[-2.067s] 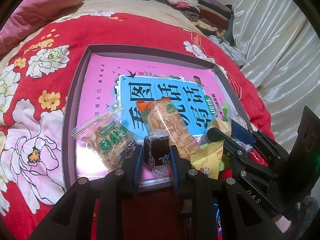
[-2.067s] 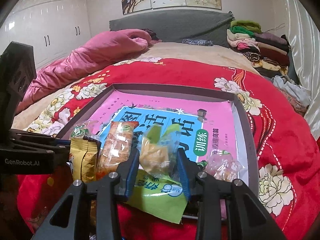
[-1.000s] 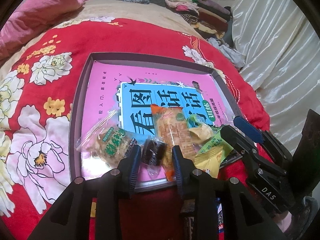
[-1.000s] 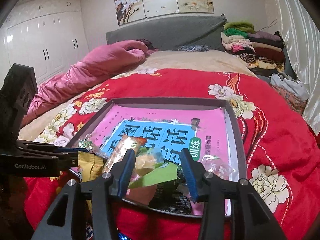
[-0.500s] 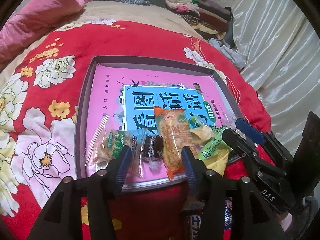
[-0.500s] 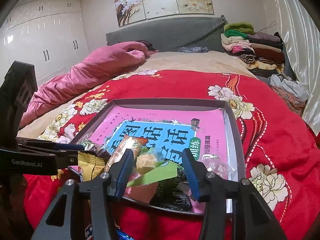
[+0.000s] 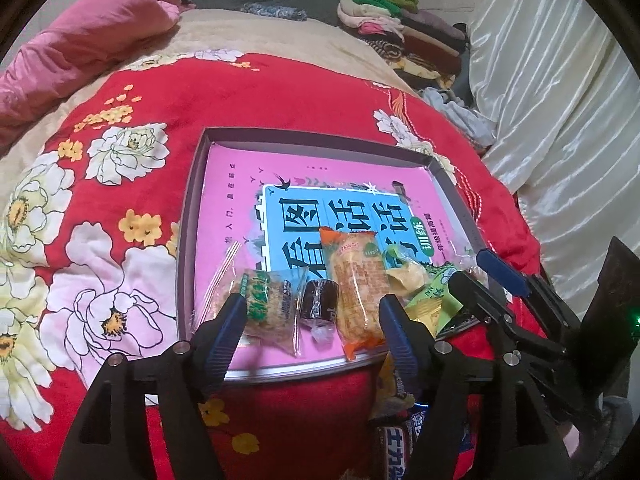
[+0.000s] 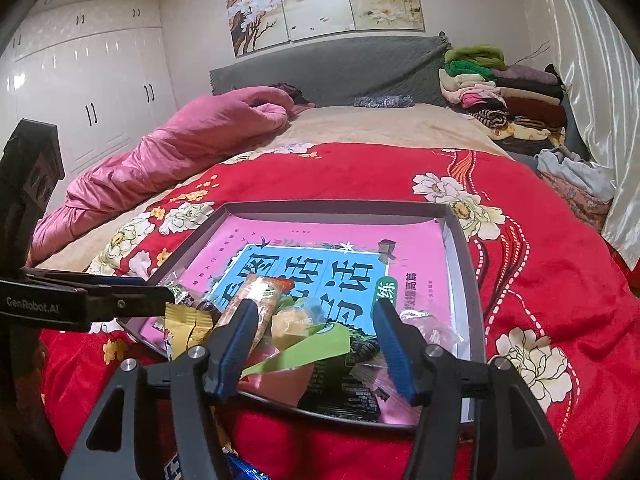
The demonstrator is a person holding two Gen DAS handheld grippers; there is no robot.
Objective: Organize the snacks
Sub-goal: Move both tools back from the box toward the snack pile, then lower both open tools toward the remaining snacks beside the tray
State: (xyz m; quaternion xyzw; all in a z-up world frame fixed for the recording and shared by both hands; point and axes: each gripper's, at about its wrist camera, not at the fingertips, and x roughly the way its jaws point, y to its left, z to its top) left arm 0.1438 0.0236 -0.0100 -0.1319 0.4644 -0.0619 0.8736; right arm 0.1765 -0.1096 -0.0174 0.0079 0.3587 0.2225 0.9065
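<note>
A grey shallow tray lined with a pink and blue book lies on the red flowered bedspread. Along its near edge lie a green-labelled clear packet, a small dark brown snack, a long orange packet and a yellow candy. My left gripper is opening, and the dark snack lies loose between its jaws. My right gripper is opening too. The yellow candy and a green packet rest between its pads, which do not press on them. In the left wrist view the right gripper stands at the tray's near right corner.
More wrapped snacks lie on the bedspread below the tray's near rim. A yellow packet hangs over that rim. A pink quilt lies at the far left. Folded clothes are stacked at the back right, beside a white curtain.
The left jaws have spread and let go of the dark brown snack, which now lies on the tray. The right jaws have widened around the yellow candy and green packet.
</note>
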